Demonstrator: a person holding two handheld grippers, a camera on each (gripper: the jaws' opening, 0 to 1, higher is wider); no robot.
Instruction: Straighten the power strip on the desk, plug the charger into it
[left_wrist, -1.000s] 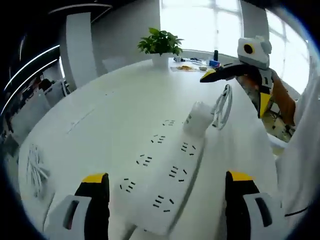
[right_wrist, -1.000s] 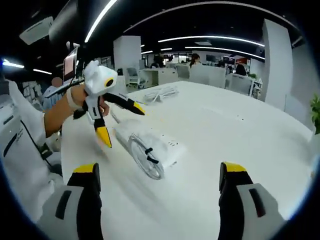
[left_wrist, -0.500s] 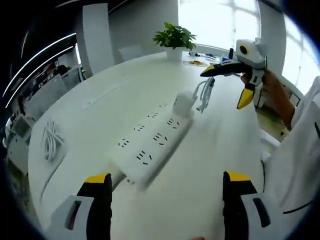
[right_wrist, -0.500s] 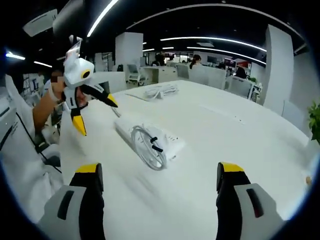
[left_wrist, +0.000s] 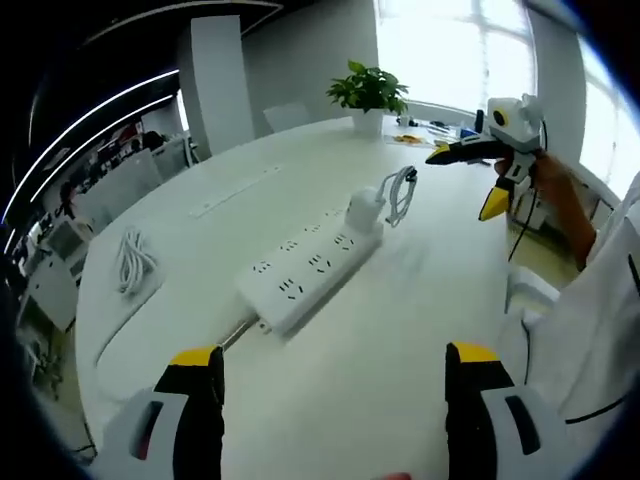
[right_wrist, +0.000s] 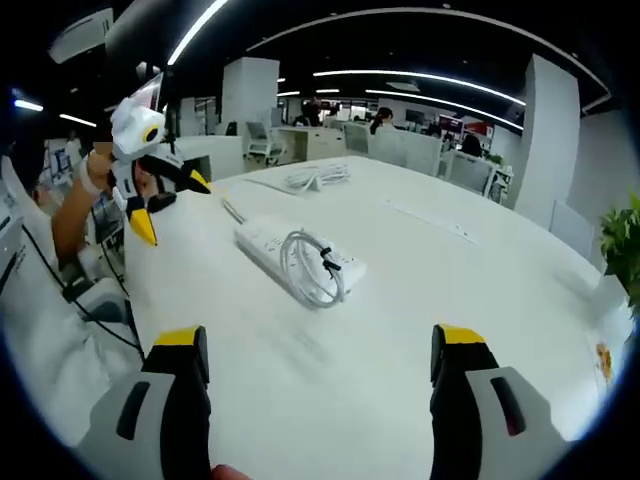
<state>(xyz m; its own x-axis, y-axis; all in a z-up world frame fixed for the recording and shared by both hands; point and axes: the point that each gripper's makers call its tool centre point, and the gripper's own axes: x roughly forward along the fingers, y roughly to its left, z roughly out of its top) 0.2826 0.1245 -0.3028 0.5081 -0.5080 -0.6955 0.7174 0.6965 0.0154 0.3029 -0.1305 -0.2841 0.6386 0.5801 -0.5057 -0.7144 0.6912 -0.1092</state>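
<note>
Tongs in both my hands are wide open and hold nothing. In the left gripper view my left tongs (left_wrist: 325, 400) hang over the near edge of the white tabletop (left_wrist: 420, 330), with their two yellow-tipped jaws far apart. In the right gripper view my right tongs (right_wrist: 318, 385) hang over the tabletop (right_wrist: 400, 330) in the same way, jaws spread wide.

The white power strip (left_wrist: 308, 270) lies flat on the tabletop, out toward the middle, well apart from both tongs. It sits at a slant in the left gripper view. The white charger (left_wrist: 362, 209) stands at its far end, touching it, and I cannot tell how deep it is plugged in. The charger's cable (left_wrist: 400, 190) is wound in a loop and rests just past that end. In the right gripper view the loop of cable (right_wrist: 310, 268) lies on top of the power strip (right_wrist: 262, 240).

My right tongs (left_wrist: 480, 170) also show up in the left gripper view, held in a hand above the far right edge of the tabletop. My left tongs (right_wrist: 150, 190) show up in the right gripper view, held up near the left edge.

A bundle of white cables (left_wrist: 130, 265) lies near the left edge. A potted green plant (left_wrist: 368, 95) stands at the far edge.
</note>
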